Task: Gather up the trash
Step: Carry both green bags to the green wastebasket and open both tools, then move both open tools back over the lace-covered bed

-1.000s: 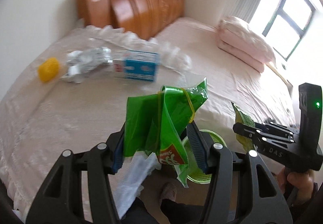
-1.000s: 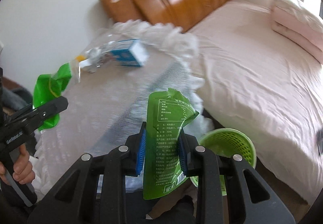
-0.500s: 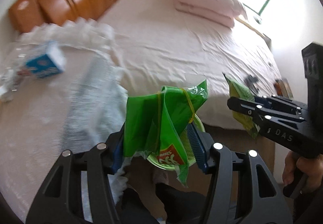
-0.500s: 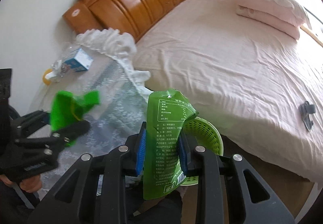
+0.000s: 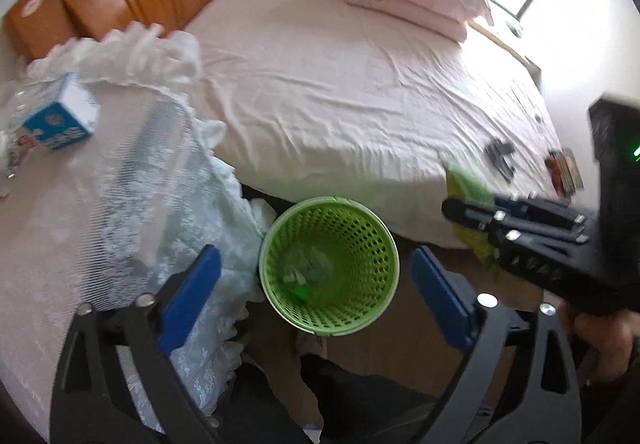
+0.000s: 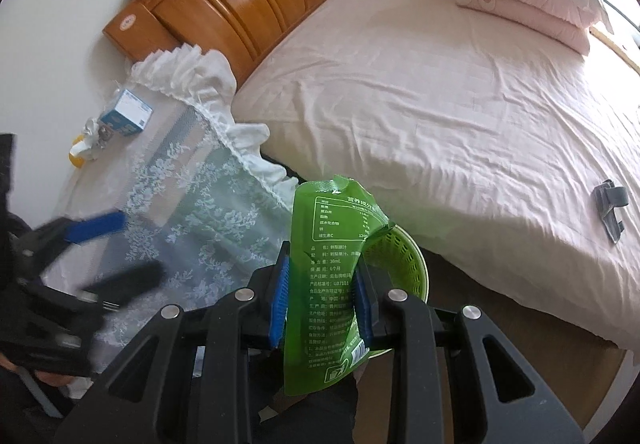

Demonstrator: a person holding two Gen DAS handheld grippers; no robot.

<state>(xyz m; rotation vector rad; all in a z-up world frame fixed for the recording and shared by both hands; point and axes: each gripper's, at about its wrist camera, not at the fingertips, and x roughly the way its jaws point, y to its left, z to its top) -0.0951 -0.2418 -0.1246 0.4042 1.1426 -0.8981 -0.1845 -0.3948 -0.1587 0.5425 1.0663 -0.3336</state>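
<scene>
Pinching a green pouch [image 6: 325, 284] upright between my right gripper [image 6: 320, 296] pads, I see the green basket [image 5: 329, 266] just behind it; my left gripper [image 5: 316, 296], fingers spread empty, frames that basket, with lace cloth [image 5: 168, 212] to their left.

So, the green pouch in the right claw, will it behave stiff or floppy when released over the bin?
The green pouch is probably floppy: its torn top bends sideways above the right claw. It looks flat and empty, so likely light. It may flutter rather than drop straight into the green basket.
</scene>
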